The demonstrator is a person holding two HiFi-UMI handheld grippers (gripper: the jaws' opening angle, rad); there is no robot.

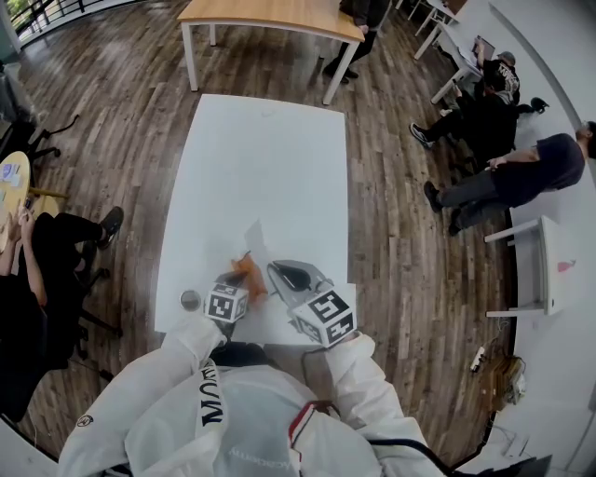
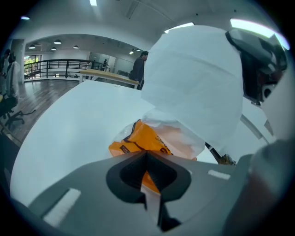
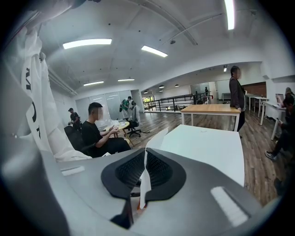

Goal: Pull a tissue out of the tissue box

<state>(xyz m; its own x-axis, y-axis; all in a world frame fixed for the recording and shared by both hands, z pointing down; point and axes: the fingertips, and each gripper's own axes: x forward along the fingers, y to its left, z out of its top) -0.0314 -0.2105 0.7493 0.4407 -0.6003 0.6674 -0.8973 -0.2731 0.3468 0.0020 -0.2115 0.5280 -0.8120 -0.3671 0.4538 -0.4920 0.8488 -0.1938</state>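
An orange soft tissue pack [image 1: 247,271] lies near the front edge of the white table [image 1: 270,158]. My left gripper [image 1: 237,279] is shut on the pack's near end; in the left gripper view the orange pack [image 2: 144,144] is pinched between the closed jaws of the left gripper [image 2: 146,156]. A white tissue [image 1: 257,237] rises from the pack and fills the upper right of that view as a broad tissue sheet [image 2: 196,83]. My right gripper [image 1: 277,270] is shut on this tissue. In the right gripper view a thin tissue strip [image 3: 156,142] runs through the closed right gripper [image 3: 144,156].
A small round metal can [image 1: 190,300] stands at the table's front left corner. A seated person [image 1: 42,252] is left of the table, other people [image 1: 521,172] sit at the right. A wooden table [image 1: 270,14] stands beyond the far end.
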